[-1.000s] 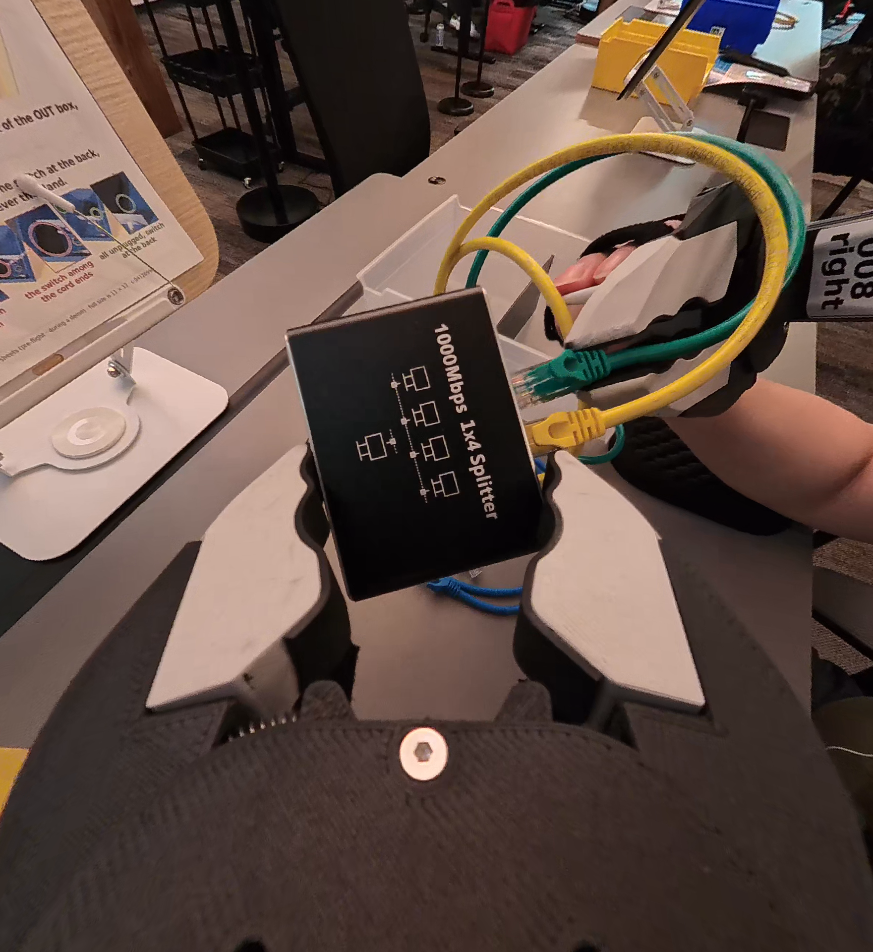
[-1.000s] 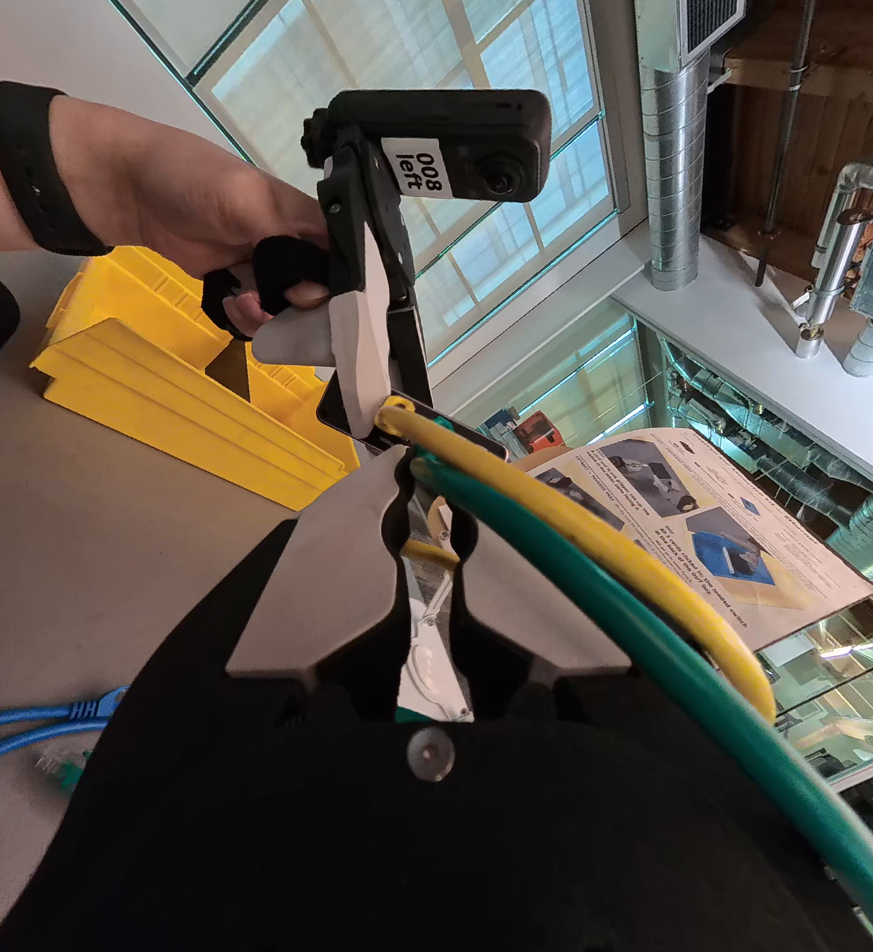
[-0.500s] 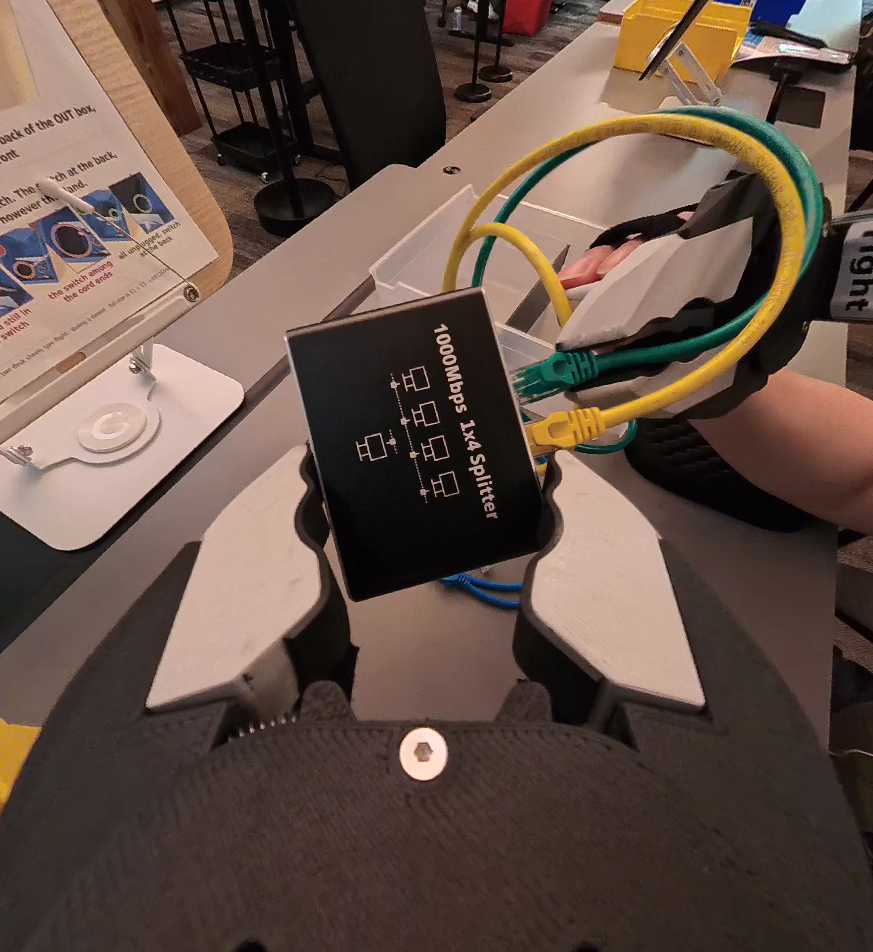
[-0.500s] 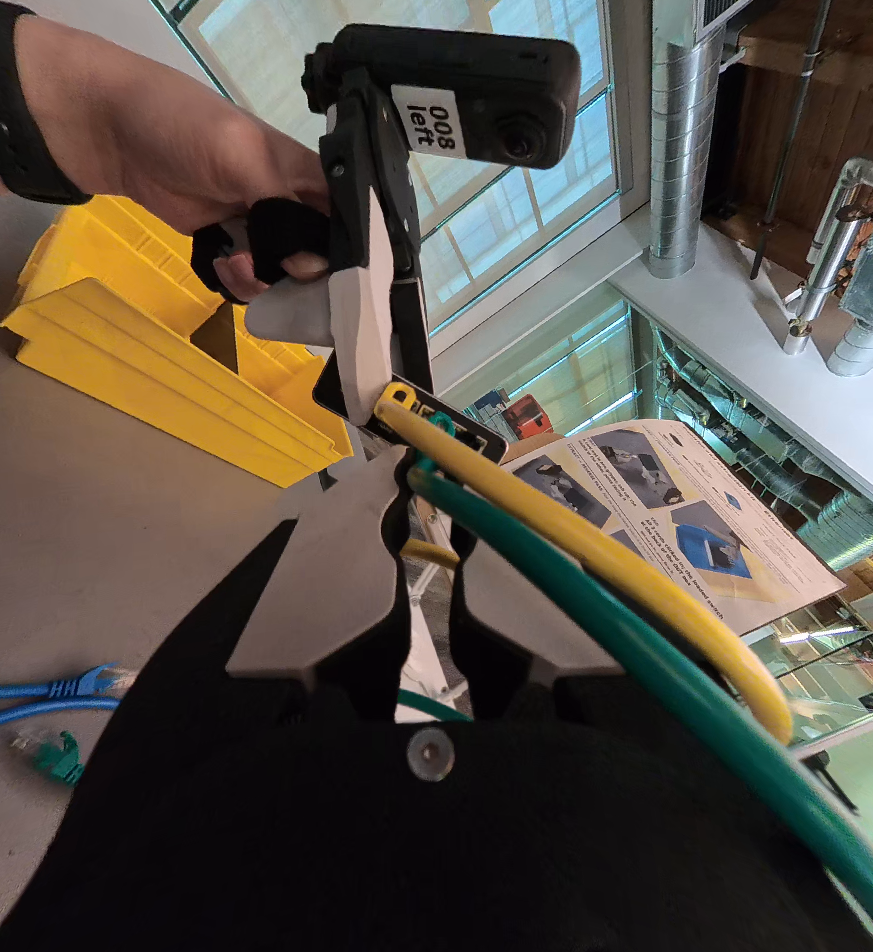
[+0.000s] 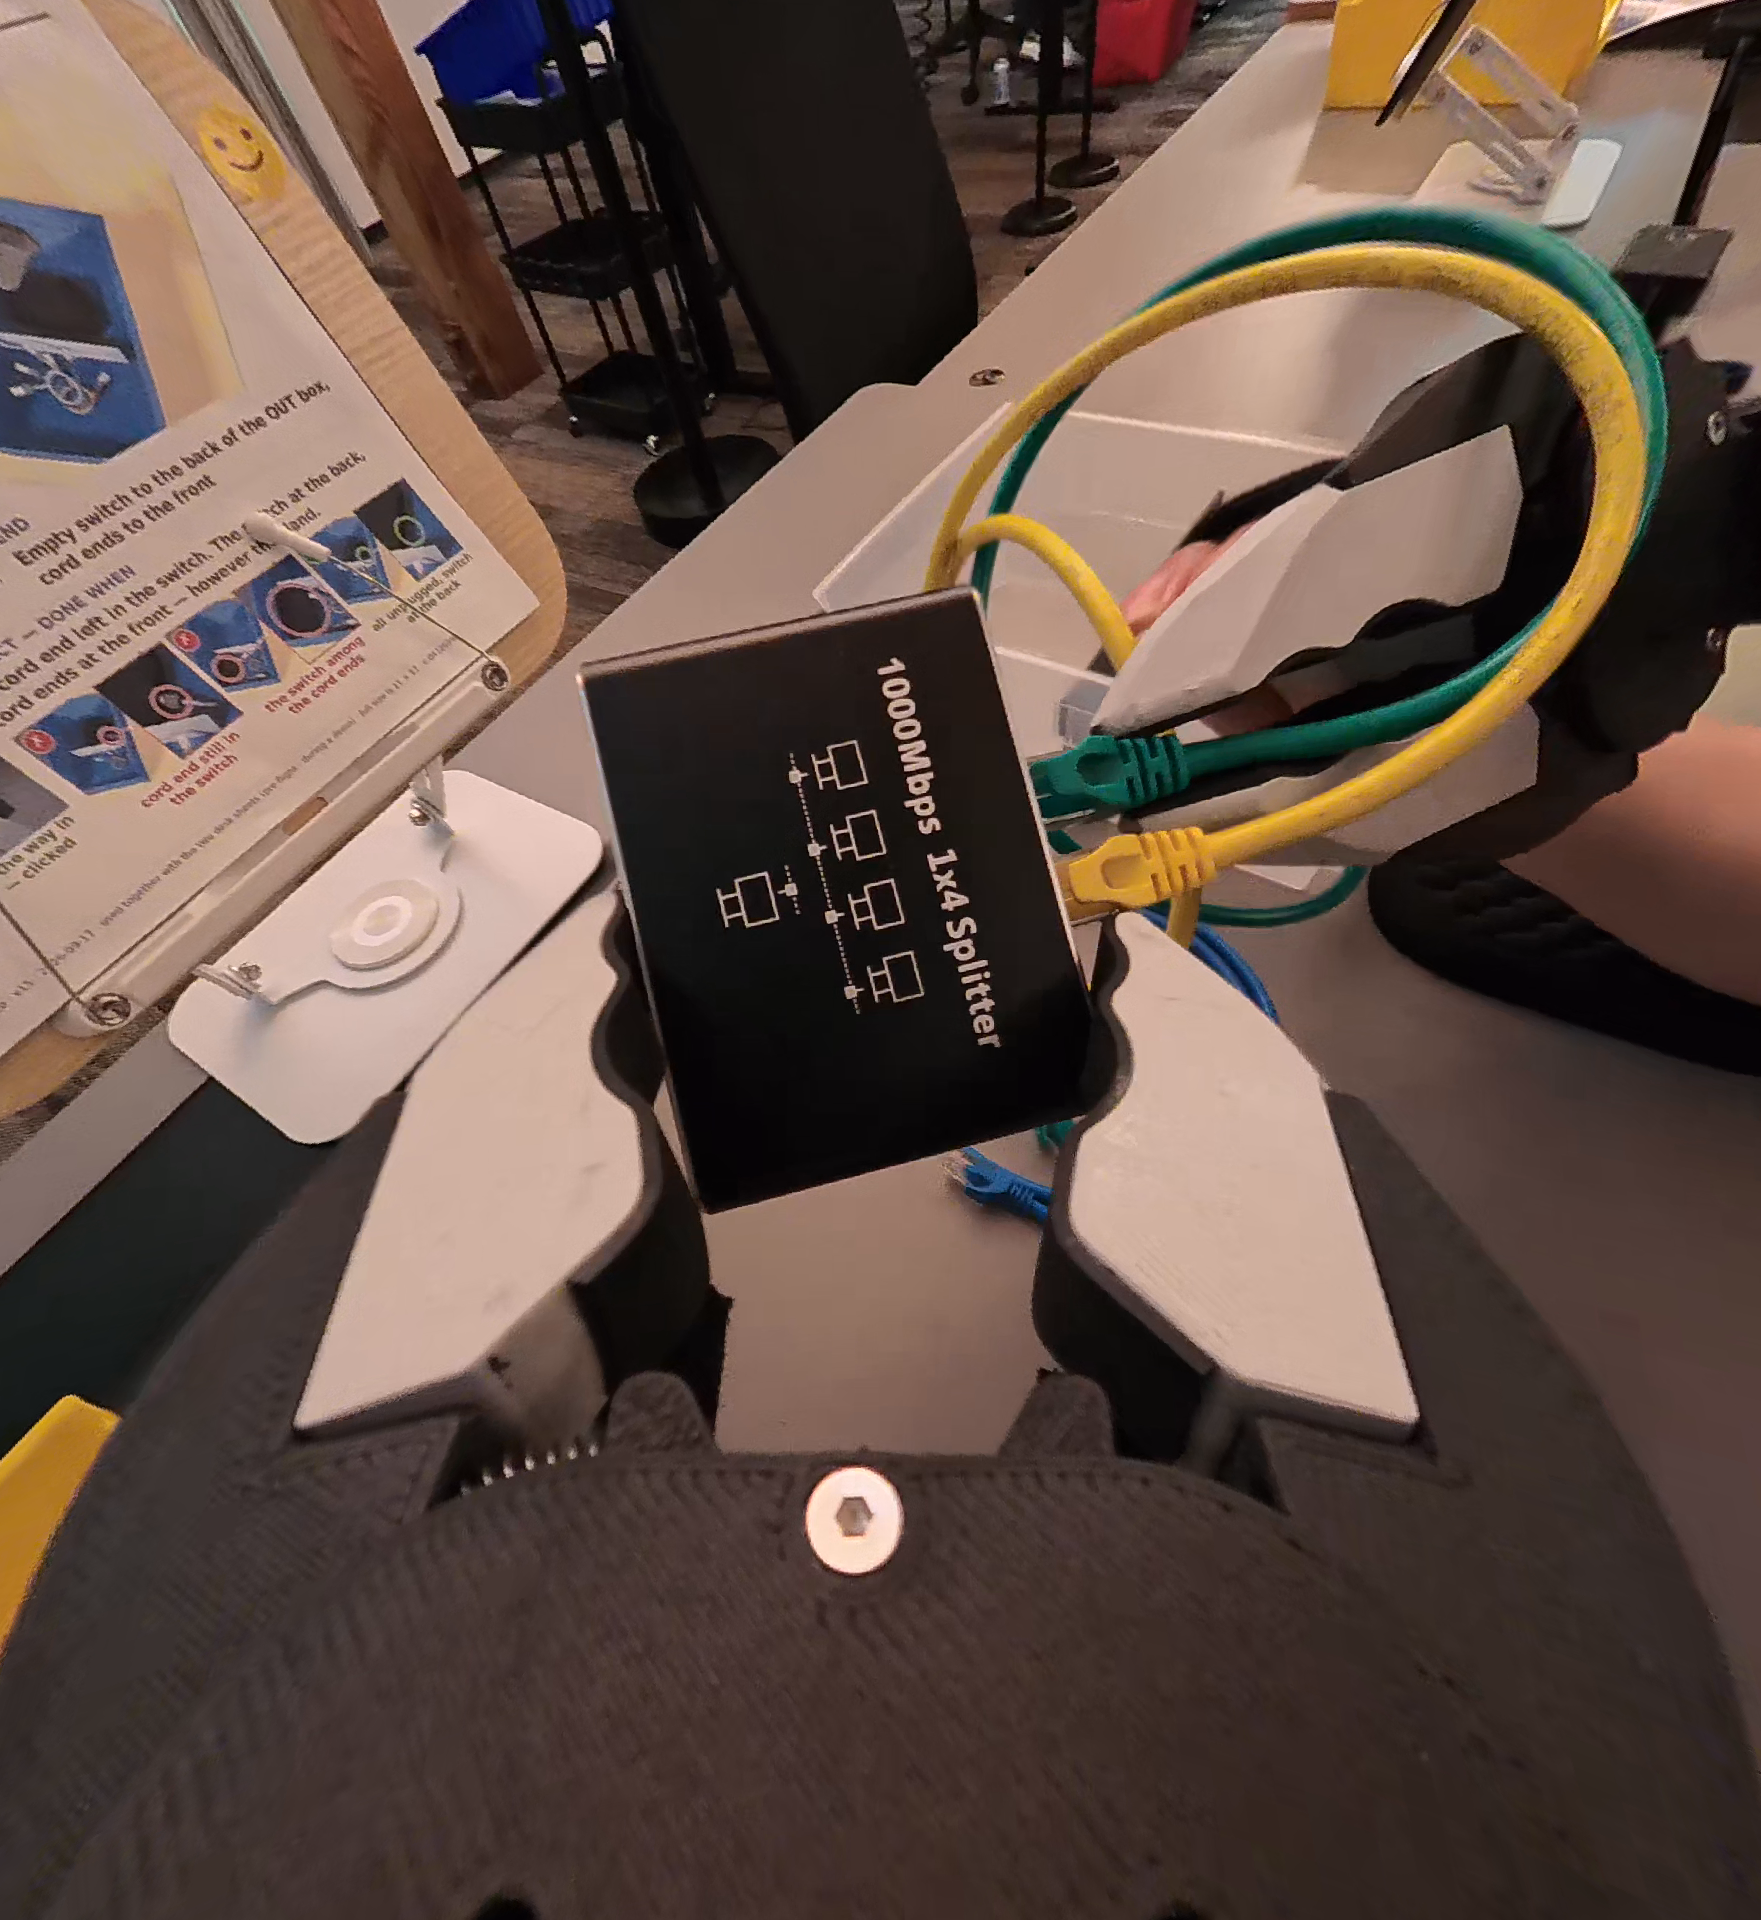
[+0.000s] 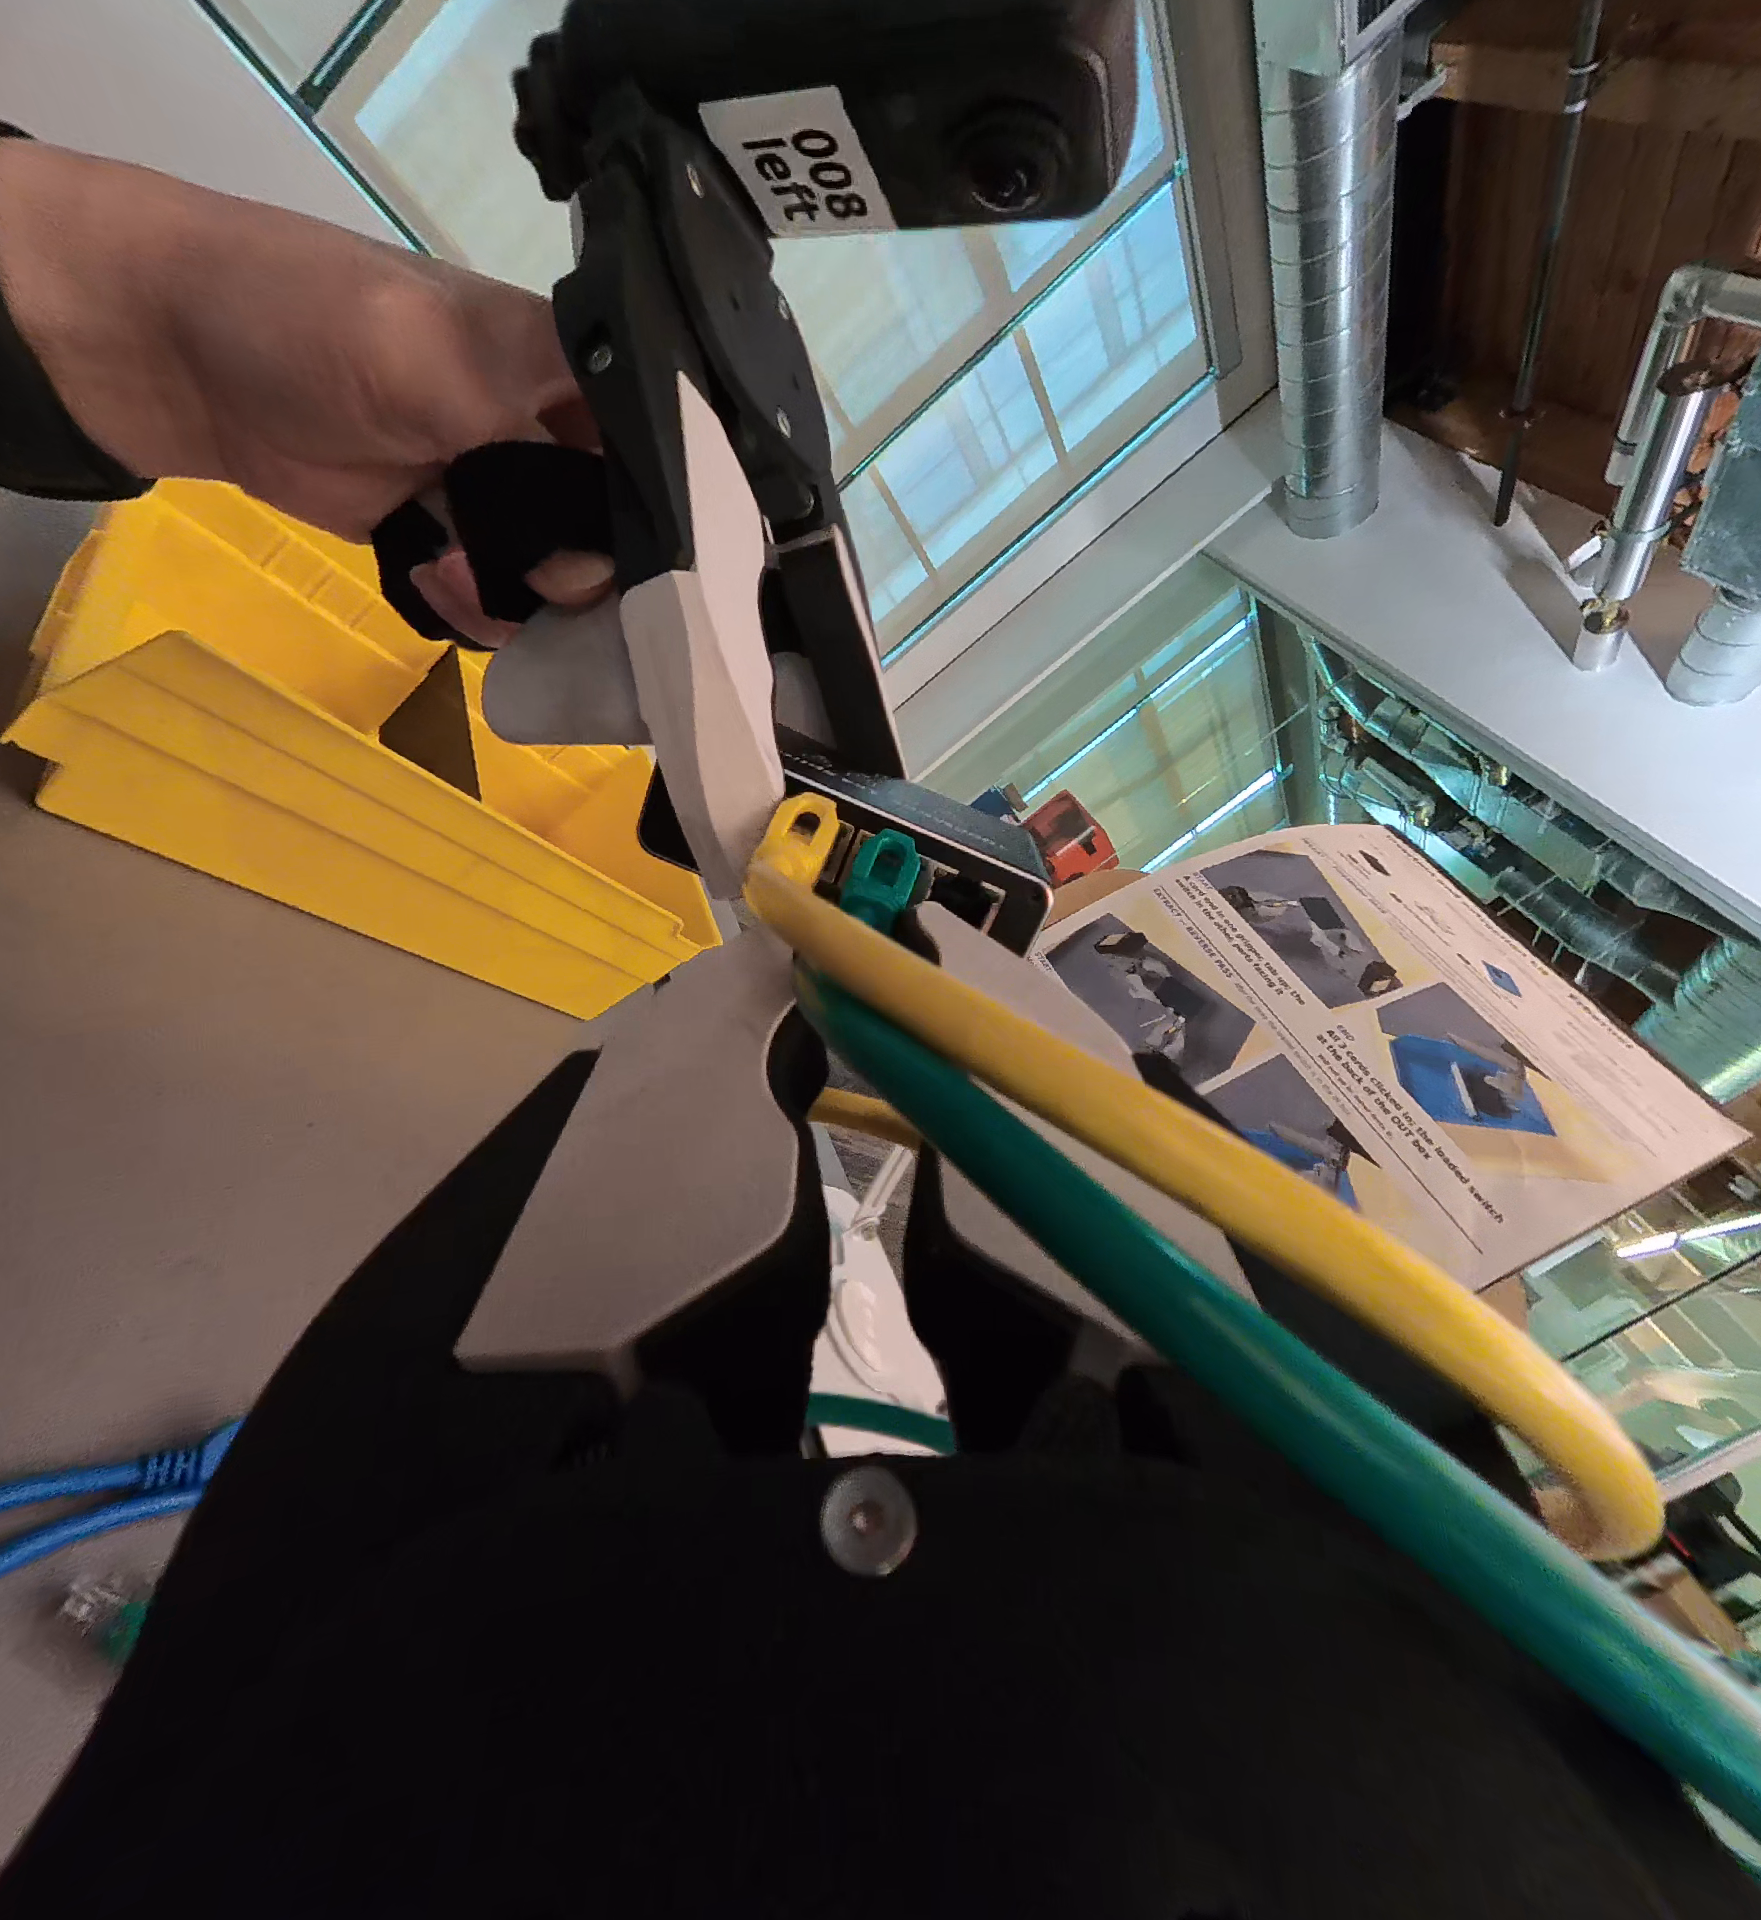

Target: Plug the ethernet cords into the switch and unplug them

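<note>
Grey-fingered left gripper (image 5: 855, 1049) is clamping a flat black rectangular switch (image 5: 834, 894) by its two long edges, holding it tilted above the grey tabletop (image 5: 1478, 1195). Along the switch's right-hand edge, a yellow ethernet cord (image 5: 1136, 868) and a green ethernet cord (image 5: 1110, 771) are sitting with their booted plugs seated in neighbouring ports, the green one farther from the camera. Both cords are looping upward and back over the right gripper (image 5: 1104, 753), whose fingers are pressing together on the green cord just behind its plug. In the right wrist view, the right gripper (image 6: 855, 961) is pointing at the port face of the switch (image 6: 969, 873), with the yellow cord (image 6: 1115, 1122) and the green cord (image 6: 1167, 1288) running back across its right finger. A blue ethernet cord (image 6: 45, 1496) is lying loose on the tabletop (image 6: 232, 1091) beside a loose green plug (image 6: 112, 1626). A yellow plastic bin (image 6: 315, 769) is resting behind the left gripper (image 6: 710, 717), and a printed instruction sheet on a stand (image 5: 128, 582) is standing to the switch's left.
</note>
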### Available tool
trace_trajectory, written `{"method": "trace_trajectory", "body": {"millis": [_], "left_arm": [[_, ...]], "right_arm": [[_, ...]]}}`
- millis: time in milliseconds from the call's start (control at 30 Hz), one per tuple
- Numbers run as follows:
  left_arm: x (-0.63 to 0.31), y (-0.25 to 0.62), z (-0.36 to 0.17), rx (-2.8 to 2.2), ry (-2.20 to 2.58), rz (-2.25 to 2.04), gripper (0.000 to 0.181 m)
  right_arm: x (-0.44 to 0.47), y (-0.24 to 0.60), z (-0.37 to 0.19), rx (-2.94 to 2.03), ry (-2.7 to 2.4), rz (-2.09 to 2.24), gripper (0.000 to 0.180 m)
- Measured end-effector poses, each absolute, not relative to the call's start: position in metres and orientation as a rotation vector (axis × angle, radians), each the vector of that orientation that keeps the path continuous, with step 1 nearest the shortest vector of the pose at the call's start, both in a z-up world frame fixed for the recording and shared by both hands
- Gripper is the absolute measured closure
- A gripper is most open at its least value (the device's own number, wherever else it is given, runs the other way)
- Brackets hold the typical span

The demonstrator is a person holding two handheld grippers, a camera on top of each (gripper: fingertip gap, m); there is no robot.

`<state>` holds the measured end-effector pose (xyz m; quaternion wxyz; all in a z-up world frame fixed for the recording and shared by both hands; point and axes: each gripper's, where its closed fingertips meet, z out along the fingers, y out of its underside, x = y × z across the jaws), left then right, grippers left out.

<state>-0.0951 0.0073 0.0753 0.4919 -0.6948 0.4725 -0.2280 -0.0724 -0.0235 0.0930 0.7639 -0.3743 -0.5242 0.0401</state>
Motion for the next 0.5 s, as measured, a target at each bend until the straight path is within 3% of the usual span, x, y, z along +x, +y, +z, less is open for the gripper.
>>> {"method": "trace_trajectory", "body": {"millis": [33, 333, 500], "left_arm": [[-0.094, 0.007, 0.076, -1.68, 1.147, -0.549, 0.101], [-0.1, 0.025, 0.071, -1.765, 1.103, -0.524, 0.1], [-0.148, 0.057, 0.073, -1.877, 0.858, -0.504, 0.101]], "right_arm": [[-0.072, -0.023, 0.094, -0.816, -1.123, 0.094, 0.166], [-0.073, -0.004, 0.089, -0.927, -1.08, 0.127, 0.167], [-0.077, -0.011, 0.073, -0.947, -1.219, 0.222, 0.169]]}}
